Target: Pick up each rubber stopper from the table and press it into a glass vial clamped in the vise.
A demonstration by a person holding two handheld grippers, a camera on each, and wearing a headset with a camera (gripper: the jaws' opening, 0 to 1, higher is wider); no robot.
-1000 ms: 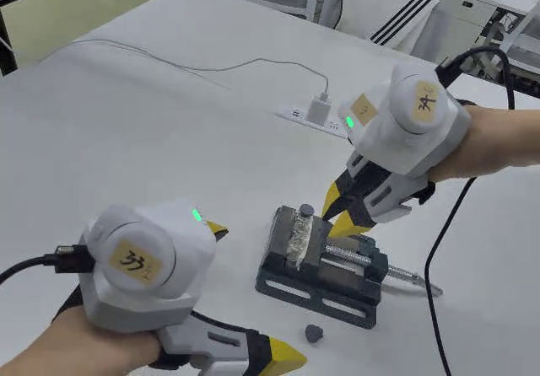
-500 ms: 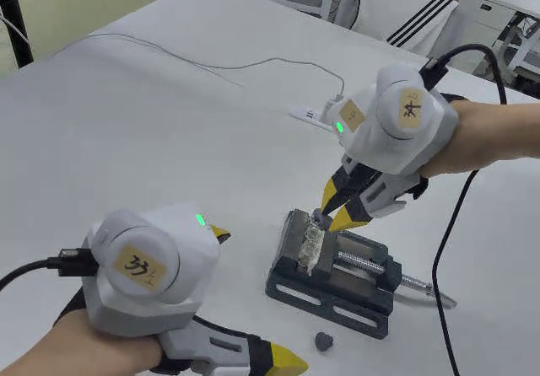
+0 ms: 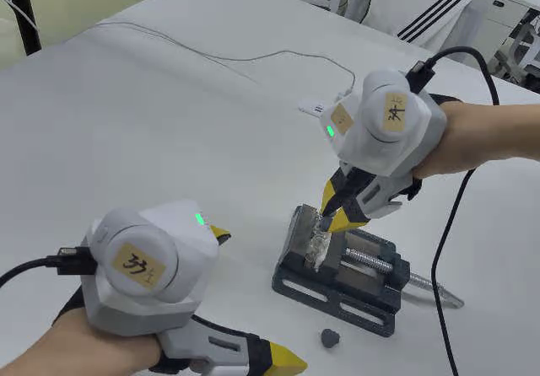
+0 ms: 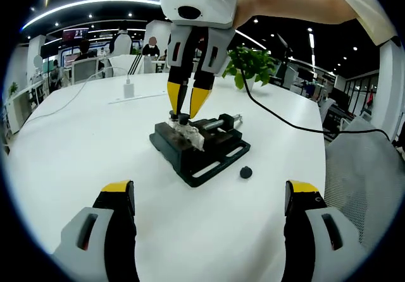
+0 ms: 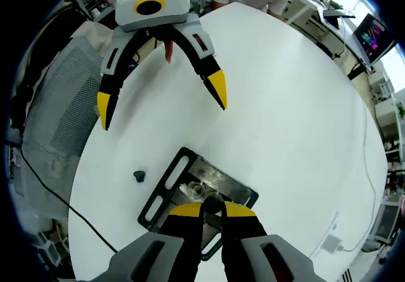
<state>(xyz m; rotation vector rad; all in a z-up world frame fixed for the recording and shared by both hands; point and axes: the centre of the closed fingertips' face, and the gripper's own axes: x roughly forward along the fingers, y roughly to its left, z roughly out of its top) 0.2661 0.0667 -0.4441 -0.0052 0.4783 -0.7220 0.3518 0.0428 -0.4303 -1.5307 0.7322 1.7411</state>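
I have the right gripper (image 3: 331, 214) pinched on a stopper (image 5: 213, 204) at the mouth of the vial (image 3: 318, 243) in the vise (image 3: 337, 285), seemingly mid-press, while the left gripper (image 4: 210, 189) gapes wide and a second stopper (image 3: 329, 337) lies unpicked on the table (image 3: 126, 98) just nearer me.

The right hand-held gripper (image 4: 184, 112) pinches a stopper (image 4: 183, 117) atop the clamped vial (image 4: 192, 134).

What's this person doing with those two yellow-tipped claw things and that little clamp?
A person works with a handheld gripper in each hand. The right gripper pinches a dark rubber stopper at the mouth of a glass vial clamped in the small vise. The left gripper hangs open and empty nearer the person. A spare stopper lies loose on the white table beside the vise.
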